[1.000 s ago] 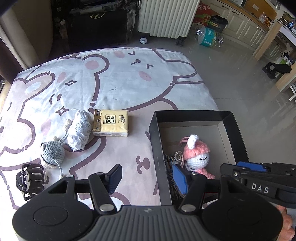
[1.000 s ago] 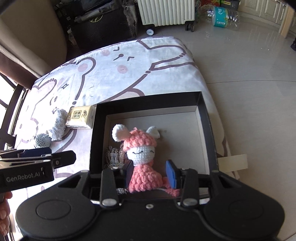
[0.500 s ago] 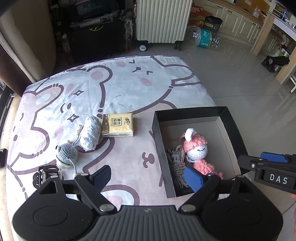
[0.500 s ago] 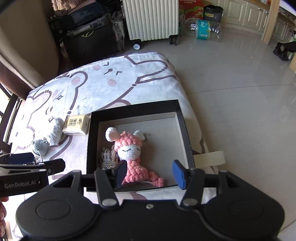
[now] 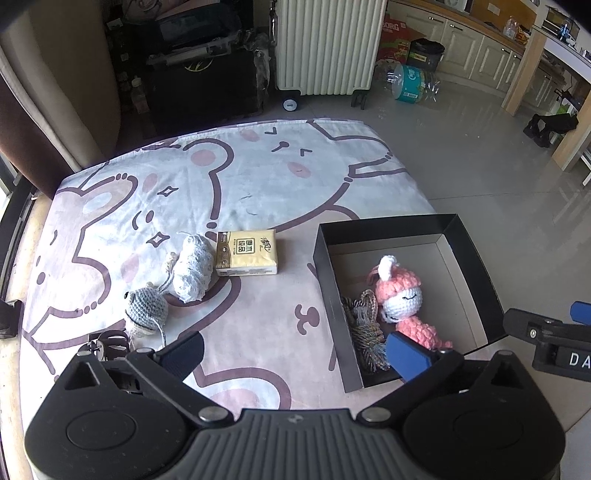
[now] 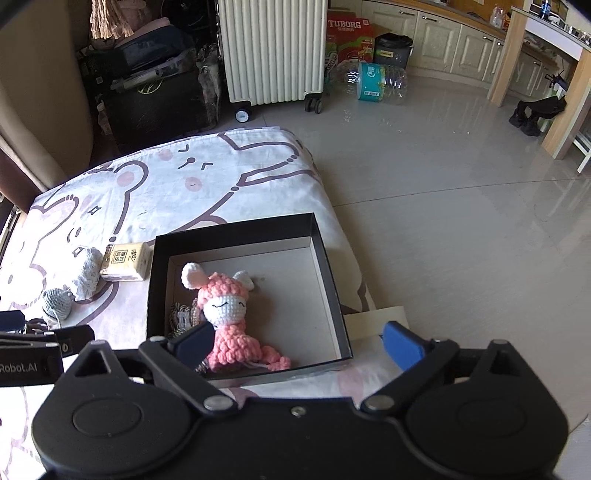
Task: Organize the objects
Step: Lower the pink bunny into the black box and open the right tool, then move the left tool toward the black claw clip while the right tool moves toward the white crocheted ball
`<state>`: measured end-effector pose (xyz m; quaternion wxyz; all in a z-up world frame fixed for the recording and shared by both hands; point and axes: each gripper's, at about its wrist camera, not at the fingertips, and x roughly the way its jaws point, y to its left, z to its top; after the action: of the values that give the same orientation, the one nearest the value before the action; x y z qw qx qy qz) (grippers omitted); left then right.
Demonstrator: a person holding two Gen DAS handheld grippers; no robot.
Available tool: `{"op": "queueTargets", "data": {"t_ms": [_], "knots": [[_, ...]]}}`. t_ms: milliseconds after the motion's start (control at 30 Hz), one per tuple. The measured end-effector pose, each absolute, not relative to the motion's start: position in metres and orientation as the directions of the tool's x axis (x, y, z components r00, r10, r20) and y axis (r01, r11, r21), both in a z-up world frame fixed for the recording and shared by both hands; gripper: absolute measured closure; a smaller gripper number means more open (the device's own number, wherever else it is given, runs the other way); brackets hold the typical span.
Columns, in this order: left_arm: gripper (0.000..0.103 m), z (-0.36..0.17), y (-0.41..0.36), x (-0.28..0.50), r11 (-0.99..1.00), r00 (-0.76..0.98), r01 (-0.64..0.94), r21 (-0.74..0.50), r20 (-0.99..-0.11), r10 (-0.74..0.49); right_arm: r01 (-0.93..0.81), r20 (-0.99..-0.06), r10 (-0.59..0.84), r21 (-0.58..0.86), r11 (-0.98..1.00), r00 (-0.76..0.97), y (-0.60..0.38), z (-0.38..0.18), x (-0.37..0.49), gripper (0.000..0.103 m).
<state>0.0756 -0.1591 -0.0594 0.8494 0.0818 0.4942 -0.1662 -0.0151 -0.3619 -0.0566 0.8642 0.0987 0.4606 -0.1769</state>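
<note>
Two items in black box: pink doll, rope bundle; both grippers, left gripper and right gripper, spread, empty; next likely left onto tissue pack

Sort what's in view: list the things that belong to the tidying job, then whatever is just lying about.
Job: black box, pink crochet doll, rope bundle, tissue pack, white yarn ball, grey crochet toy, hair claw.

Lying about: radiator, water bottles, bin, Tuborg carton.

Bright daylight, glare on the glossy floor — soft shadows, sharp focus, strong fisheye bending, dark vignetted corners.
</note>
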Motion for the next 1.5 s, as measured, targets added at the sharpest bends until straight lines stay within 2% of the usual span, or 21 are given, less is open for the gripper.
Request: {"op": "queueTargets", "data": {"t_ms": [500,967,1500], "knots": [[0.000,-0.066,-0.163,0.085,0.926,0.444,0.376,-0.038,-0.869,-0.216,0.466,-0.825,-0.275,-0.017,0.885,0.494,-0.378,-0.062,-0.027,0.000],[0.000,-0.069,-0.148,0.095,0.933,0.444,0.358,-0.041,-0.871,-0.209,0.447,-0.832,-0.256,-0.010,0.894,0.493,-0.370,-0.068,-0.016,0.000],[0.000,-0.071,-0.069,0.113,0.971,0.466,0.238,-0.029,-0.873,-0.140,0.340,-0.841,-0.187,-0.003,0.940,0.507,-0.315,-0.077,0.031,0.000]]}}
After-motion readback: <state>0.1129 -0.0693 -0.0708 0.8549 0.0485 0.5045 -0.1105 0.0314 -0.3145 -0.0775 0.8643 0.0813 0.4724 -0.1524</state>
